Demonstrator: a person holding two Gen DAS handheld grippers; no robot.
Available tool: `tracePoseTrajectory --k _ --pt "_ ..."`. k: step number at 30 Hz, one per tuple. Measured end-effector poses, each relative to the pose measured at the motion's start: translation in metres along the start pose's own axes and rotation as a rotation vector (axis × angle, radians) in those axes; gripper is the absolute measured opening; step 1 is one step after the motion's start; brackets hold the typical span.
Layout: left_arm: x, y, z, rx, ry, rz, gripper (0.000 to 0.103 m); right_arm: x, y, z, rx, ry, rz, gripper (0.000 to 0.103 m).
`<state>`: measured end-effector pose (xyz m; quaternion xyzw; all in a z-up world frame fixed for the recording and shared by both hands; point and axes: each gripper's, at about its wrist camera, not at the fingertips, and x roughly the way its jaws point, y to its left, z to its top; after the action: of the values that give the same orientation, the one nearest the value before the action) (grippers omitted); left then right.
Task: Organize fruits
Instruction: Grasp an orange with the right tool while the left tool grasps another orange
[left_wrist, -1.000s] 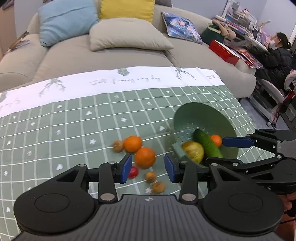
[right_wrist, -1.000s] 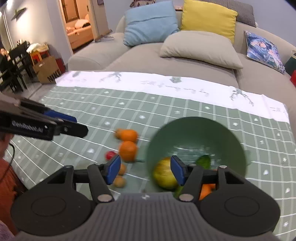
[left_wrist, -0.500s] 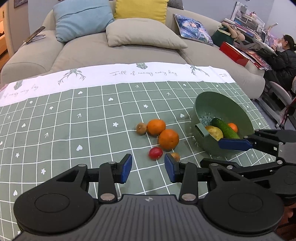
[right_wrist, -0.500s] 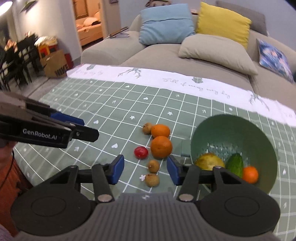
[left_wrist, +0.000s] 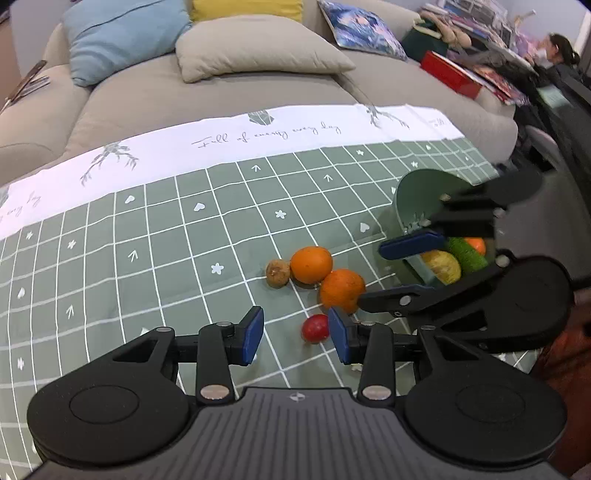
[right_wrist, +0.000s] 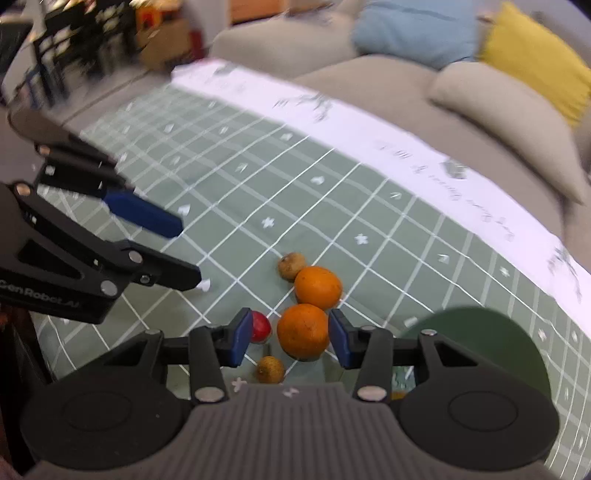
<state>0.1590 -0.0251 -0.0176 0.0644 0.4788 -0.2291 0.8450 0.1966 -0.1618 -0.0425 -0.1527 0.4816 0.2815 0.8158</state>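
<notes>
Two oranges lie on the green checked tablecloth, the far one (left_wrist: 311, 264) (right_wrist: 318, 287) and the near one (left_wrist: 342, 290) (right_wrist: 303, 331). Beside them are a small brown fruit (left_wrist: 277, 273) (right_wrist: 291, 266), a red fruit (left_wrist: 315, 328) (right_wrist: 260, 327) and another brown fruit (right_wrist: 270, 369). A green colander (left_wrist: 421, 192) (right_wrist: 491, 328) at the right holds a yellow fruit (left_wrist: 443, 265), a cucumber (left_wrist: 466, 253) and a small orange (left_wrist: 475, 245). My left gripper (left_wrist: 295, 335) is open, with the red fruit by its right finger. My right gripper (right_wrist: 290, 342) is open with the near orange between its fingers, apart from them.
A grey sofa (left_wrist: 221, 92) with blue, beige and yellow cushions stands behind the table. The cloth's white border (left_wrist: 258, 133) runs along the far edge. A person (left_wrist: 557, 51) sits at a cluttered desk at far right. Each gripper shows in the other's view.
Both grippers have moved closer to the loose fruit. The right gripper has swung left from the colander so that the near orange lies between its fingers. The fruit has not moved.
</notes>
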Motion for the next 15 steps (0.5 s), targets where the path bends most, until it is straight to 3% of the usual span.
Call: tracePoseTrajectory --k 7,15 --pt "0.021 0.012 0.006 0.041 0.042 -0.016 0.046 0.045 -0.009 0.021 -0.160 0.204 0.066 0.042" --pt "0.036 0.019 0.008 0.059 0.062 -0.037 0.046 0.075 -0.016 0.027 -0.202 0.317 0.114 0.042"
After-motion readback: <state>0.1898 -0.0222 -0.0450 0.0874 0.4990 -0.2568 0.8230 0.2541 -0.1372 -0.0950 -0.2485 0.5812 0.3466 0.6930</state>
